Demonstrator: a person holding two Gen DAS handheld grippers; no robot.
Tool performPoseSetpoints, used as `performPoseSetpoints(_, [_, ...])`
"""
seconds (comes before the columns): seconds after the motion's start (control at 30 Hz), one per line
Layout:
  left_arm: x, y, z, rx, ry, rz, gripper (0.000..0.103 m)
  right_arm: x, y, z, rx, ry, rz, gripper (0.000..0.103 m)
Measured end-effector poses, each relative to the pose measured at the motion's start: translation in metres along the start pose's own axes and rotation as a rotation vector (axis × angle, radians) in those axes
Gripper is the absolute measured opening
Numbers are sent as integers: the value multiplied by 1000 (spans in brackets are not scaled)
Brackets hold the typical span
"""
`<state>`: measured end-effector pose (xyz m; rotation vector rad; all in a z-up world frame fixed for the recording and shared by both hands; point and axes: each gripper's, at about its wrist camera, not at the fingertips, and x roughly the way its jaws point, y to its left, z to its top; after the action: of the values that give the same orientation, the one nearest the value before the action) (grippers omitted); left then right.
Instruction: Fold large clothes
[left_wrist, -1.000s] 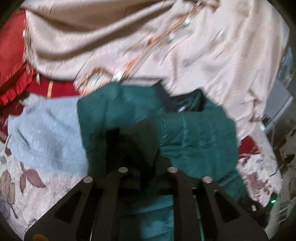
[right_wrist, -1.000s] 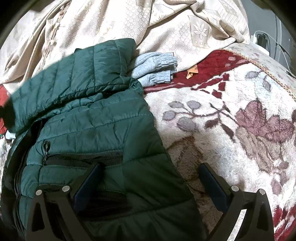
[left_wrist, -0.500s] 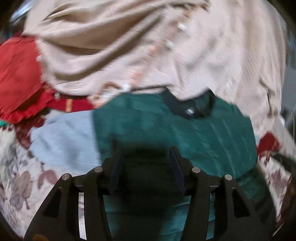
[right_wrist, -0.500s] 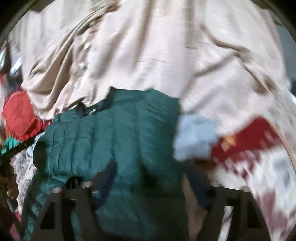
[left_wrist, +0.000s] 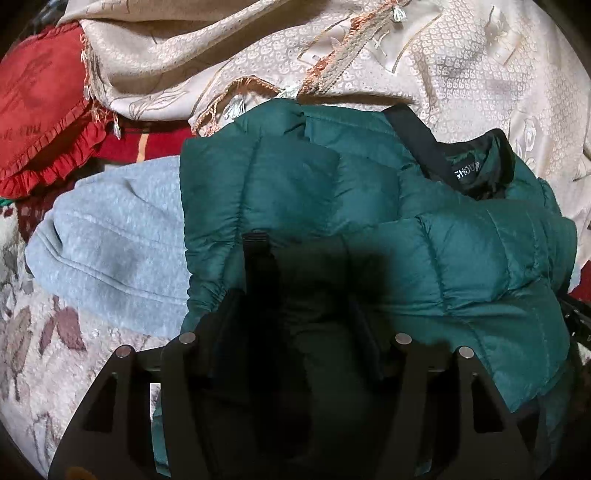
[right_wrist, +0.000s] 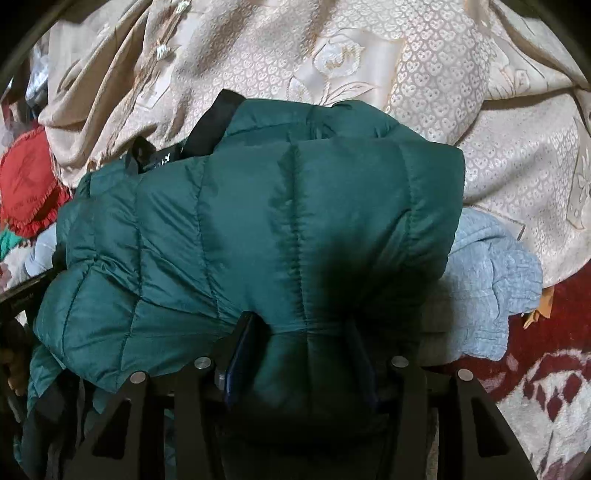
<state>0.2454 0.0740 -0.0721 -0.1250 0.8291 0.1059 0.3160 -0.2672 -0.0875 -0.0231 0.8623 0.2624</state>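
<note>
A dark green quilted puffer jacket (left_wrist: 369, 206) lies bunched on the bed, its black collar and label at the upper right. It also fills the right wrist view (right_wrist: 258, 229). My left gripper (left_wrist: 306, 295) is shut on a thick fold of the jacket between its fingers. My right gripper (right_wrist: 303, 343) is shut on another fold of the jacket, the fabric bulging between its blue pads (right_wrist: 240, 354). Both fingertips are partly hidden by the fabric.
A light blue sweatshirt (left_wrist: 110, 243) lies under the jacket and also shows in the right wrist view (right_wrist: 487, 284). A beige patterned bedspread (left_wrist: 406, 66) is heaped behind. A red frilled cushion (left_wrist: 40, 110) sits at the left. A floral blanket (right_wrist: 535, 387) covers the bed.
The right gripper swung from the open jacket front up onto the folded part and closed on it. The left gripper moved forward with its fold. The jacket's lower part came over the upper part.
</note>
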Motion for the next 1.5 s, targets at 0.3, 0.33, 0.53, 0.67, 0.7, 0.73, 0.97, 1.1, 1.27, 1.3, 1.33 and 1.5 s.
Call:
performPoseSetpoints(0.3, [4,-11,0,26,-12,42,59,-10,4,68,87,-201,-29,48])
performPoseSetpoints(0.33, [4,-11,0,25,-12,41,59,5,3,70,86,-159,-38,48])
performPoseSetpoints(0.53, [4,-11,1,21,-12,33,60,43,6,67,53,-73,-106,49])
performPoseSetpoints(0.67, [4,-11,1,22,-11,35,60,13,28,81,56,-125,-189,49])
performPoseSetpoints(0.7, [5,-11,1,23,-10,37,60,3,36,83,59,-165,-170,49])
performPoseSetpoints(0.73, [5,-11,1,24,-10,39,60,-13,54,84,51,-224,-108,49])
performPoseSetpoints(0.97, [7,-13,1,29,-8,49,60,30,150,51,-189,-31,-28,83])
performPoseSetpoints(1.1, [8,-14,1,34,-3,56,60,30,145,59,-136,-17,-26,87])
performPoseSetpoints(1.27, [9,-12,2,30,-1,52,60,-12,124,49,-148,-88,-59,87])
performPoseSetpoints(1.3, [9,-12,2,30,-1,52,60,-13,115,42,-149,-83,-68,87])
performPoseSetpoints(1.33, [9,-12,2,30,-1,53,61,-11,97,34,-146,-66,-84,91])
performPoseSetpoints(1.5, [9,-13,2,34,0,53,62,-1,45,-2,-24,-15,28,103])
